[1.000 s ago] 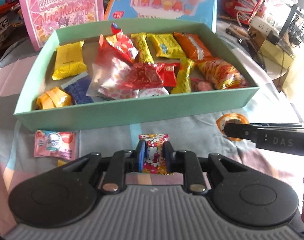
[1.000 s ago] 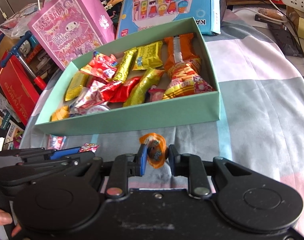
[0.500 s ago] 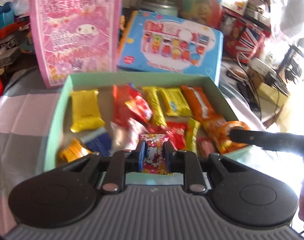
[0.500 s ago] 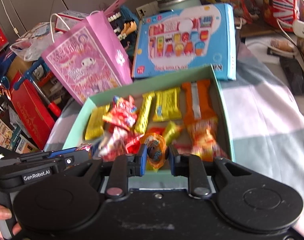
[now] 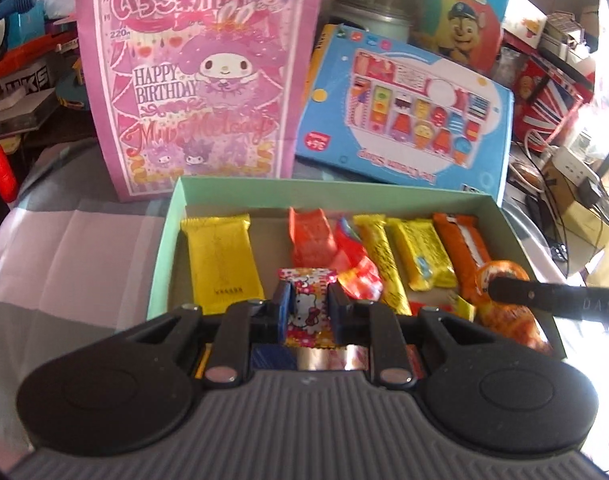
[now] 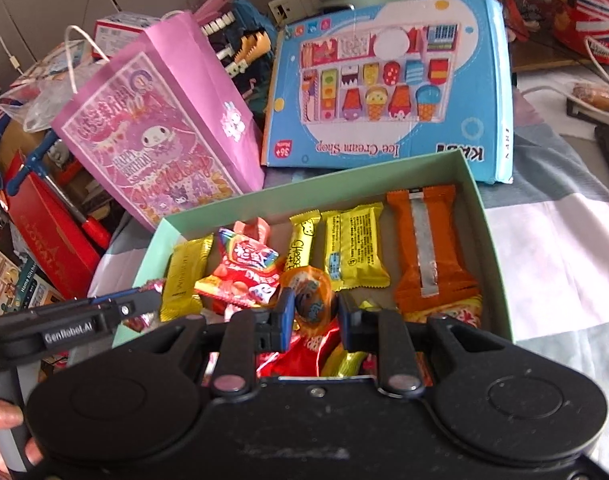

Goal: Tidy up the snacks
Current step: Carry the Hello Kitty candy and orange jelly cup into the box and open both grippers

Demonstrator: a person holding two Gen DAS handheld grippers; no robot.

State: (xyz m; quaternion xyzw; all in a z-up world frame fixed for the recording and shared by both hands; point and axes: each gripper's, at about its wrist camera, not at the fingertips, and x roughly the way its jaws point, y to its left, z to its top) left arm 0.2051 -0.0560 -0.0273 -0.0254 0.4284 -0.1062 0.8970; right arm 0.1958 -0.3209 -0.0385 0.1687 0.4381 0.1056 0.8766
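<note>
Over the box (image 5: pixel 166 236) — gripped snacks (image 5: pixel 306 304)

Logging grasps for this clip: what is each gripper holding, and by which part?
The left gripper pinches a Hello Kitty candy packet by its side edges. The right gripper clamps an orange jelly cup across its sides.

right gripper (image 6: pixel 313 312) pinching orange candy (image 6: pixel 310 298) (over green box (image 6: pixel 489 236))
</note>
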